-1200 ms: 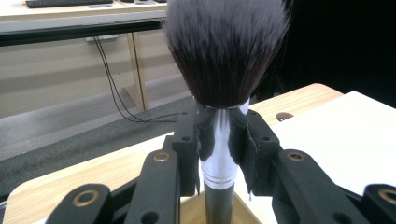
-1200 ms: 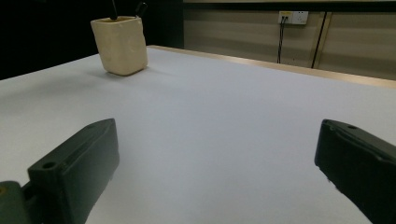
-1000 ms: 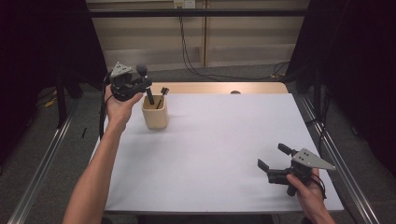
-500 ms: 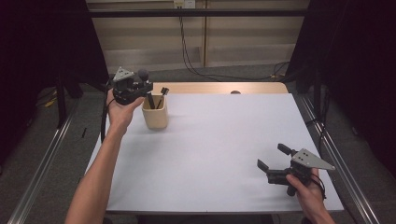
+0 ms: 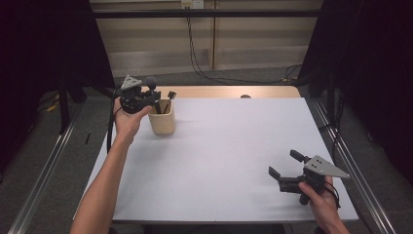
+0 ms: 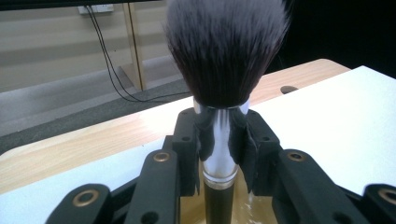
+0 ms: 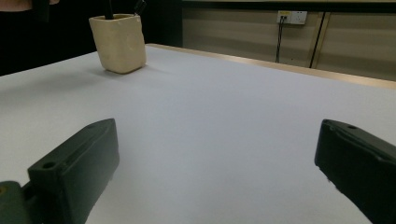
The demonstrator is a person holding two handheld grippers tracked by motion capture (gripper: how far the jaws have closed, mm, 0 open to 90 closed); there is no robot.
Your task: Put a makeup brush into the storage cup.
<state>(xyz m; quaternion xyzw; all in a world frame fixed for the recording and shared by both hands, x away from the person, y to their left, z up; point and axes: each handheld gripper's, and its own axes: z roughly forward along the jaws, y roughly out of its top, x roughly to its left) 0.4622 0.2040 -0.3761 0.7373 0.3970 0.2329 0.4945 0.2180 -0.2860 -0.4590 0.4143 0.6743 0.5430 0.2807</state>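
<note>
Your left claw (image 6: 219, 140) pinches the brush (image 6: 224, 56) above the cup (image 5: 161, 118) at the desk's (image 5: 234, 156) far left, right claw (image 5: 287, 168) spread near right; tilting risks tipping the cup.

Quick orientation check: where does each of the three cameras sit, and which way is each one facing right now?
High view: above the person's side, looking forward and down on the white table; both forearms show.
Left gripper view: on the left gripper, looking along jaws shut on the brush.
Right gripper view: on the right gripper, low, jaws open.
High and right gripper views share the beige cup.
</note>
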